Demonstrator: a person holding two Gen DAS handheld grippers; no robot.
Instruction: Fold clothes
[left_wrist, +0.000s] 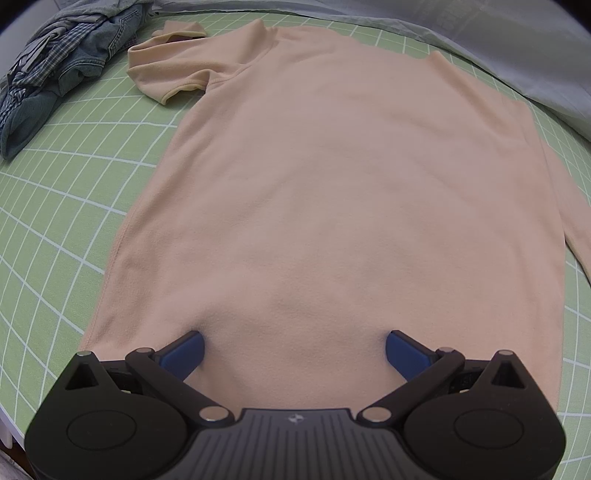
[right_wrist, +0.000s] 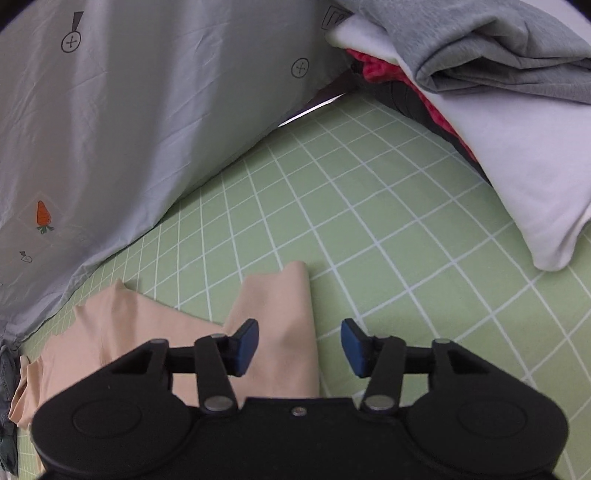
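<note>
A peach short-sleeved T-shirt (left_wrist: 332, 177) lies spread flat on the green grid sheet (left_wrist: 74, 177), collar end far from me. My left gripper (left_wrist: 294, 350) is open, its blue fingers resting on the shirt near its bottom hem. In the right wrist view the shirt's right sleeve (right_wrist: 280, 325) lies on the sheet. My right gripper (right_wrist: 300, 347) is open just above the sleeve, its left finger over the cloth and its right finger over bare sheet.
A heap of denim and plaid clothes (left_wrist: 62, 66) lies at the far left. A grey quilt (right_wrist: 129, 129) with a carrot print borders the far side. A stack of folded grey, white and red clothes (right_wrist: 498, 110) lies at the right.
</note>
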